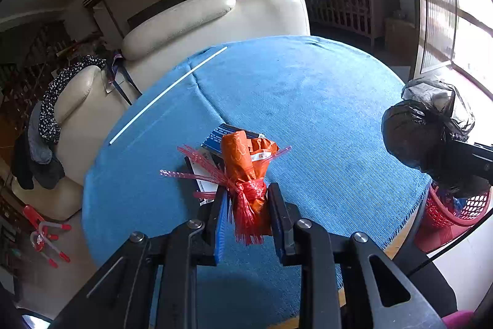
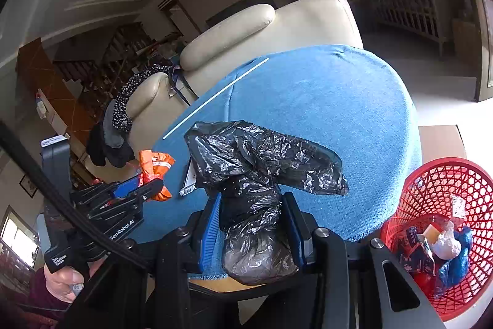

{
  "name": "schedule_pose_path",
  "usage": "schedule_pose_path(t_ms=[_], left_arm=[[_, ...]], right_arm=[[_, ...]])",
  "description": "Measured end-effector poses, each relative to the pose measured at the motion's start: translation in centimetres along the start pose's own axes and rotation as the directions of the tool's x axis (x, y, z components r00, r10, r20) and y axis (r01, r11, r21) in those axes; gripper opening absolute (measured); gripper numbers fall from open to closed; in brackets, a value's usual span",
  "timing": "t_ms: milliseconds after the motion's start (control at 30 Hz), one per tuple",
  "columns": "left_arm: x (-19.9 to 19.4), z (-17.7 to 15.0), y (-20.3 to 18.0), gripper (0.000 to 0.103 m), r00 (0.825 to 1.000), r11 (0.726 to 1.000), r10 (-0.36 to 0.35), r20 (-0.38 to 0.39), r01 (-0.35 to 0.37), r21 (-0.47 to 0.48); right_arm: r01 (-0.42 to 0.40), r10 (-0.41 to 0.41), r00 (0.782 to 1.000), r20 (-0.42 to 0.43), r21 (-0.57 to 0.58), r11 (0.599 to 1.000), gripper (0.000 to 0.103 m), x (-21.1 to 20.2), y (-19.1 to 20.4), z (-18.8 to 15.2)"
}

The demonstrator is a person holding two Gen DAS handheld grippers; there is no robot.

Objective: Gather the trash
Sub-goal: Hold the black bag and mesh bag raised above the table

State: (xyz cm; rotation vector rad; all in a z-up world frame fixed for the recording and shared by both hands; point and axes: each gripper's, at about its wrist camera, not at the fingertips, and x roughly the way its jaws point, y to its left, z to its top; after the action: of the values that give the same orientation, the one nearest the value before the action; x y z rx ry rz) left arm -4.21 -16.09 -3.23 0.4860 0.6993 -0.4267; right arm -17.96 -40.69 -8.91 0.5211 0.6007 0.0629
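Now we are holding trash in both hands — the left tongs (image 1: pixel 246 199) are clamping the orange wrapper bundle (image 1: pixel 246 171) just above the near edge of the tabletop (image 1: pixel 308 100), and the right tongs (image 2: pixel 251 224) are pinching the black plastic bag (image 2: pixel 255 174) over the near right edge. We are judging the red basket (image 2: pixel 431 174), beside that edge, as the target: carry the bag well over its rim before loosening the grip, then bring the bundle across without snagging its red strips — the papers (image 1: pixel 203 174) under it are waiting.
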Motion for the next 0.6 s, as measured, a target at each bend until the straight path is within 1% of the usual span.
schedule_pose_path(t_ms=[600], left_arm=[[0.35,0.02,-0.47,0.027,1.000,0.999,-0.014,-0.003,0.014,0.033]], right_arm=[[0.007,-0.007,1.000,0.002,0.023,1.000,0.042,0.07,-0.19,-0.34]])
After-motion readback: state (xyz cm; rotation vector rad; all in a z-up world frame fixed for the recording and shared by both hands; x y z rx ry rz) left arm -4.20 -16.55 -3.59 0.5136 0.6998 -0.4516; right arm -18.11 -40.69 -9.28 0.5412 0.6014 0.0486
